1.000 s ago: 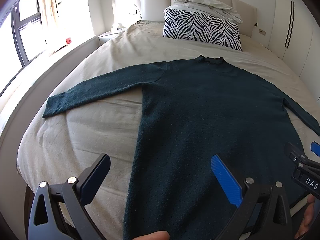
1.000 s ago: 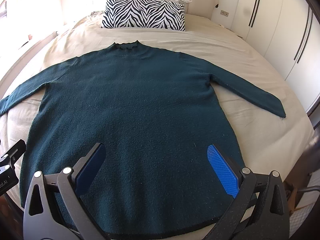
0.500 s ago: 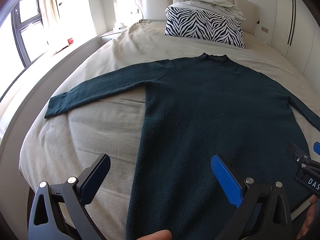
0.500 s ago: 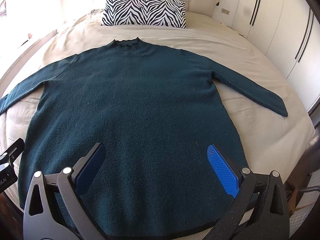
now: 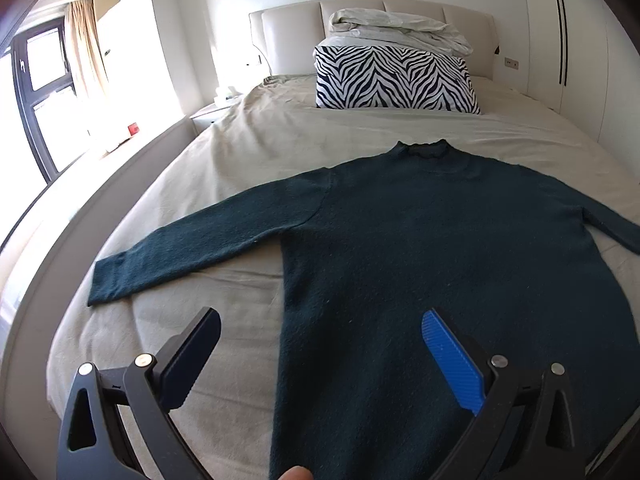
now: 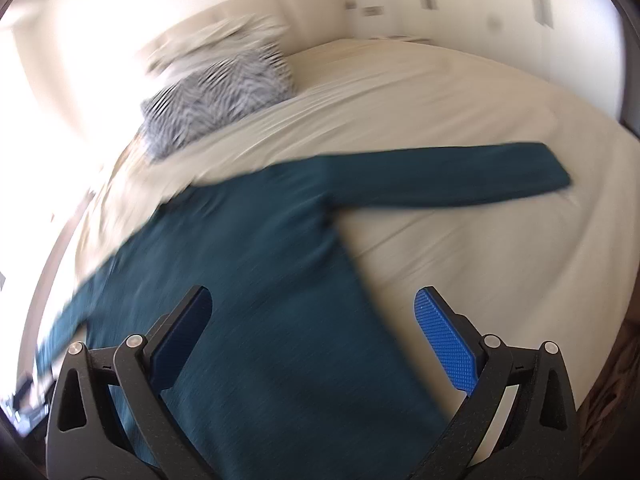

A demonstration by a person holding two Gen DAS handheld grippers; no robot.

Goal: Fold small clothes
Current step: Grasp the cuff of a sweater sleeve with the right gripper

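Observation:
A dark teal long-sleeved sweater lies flat on the bed, front up, collar toward the headboard, both sleeves spread out. My left gripper is open and empty above the sweater's lower left side edge. My right gripper is open and empty above the sweater's lower right side edge. The right sleeve stretches out to the right in the blurred right wrist view. The left sleeve's cuff lies near the bed's left edge.
The beige bed sheet bears the sweater. A zebra-print pillow with folded white bedding on top stands at the headboard. A window and ledge run along the left; wardrobe doors stand at the right.
My right gripper has swung sharply right, toward the sweater's right side and sleeve; its view is motion-blurred. My left gripper has risen and tilted up slightly. Both stay open.

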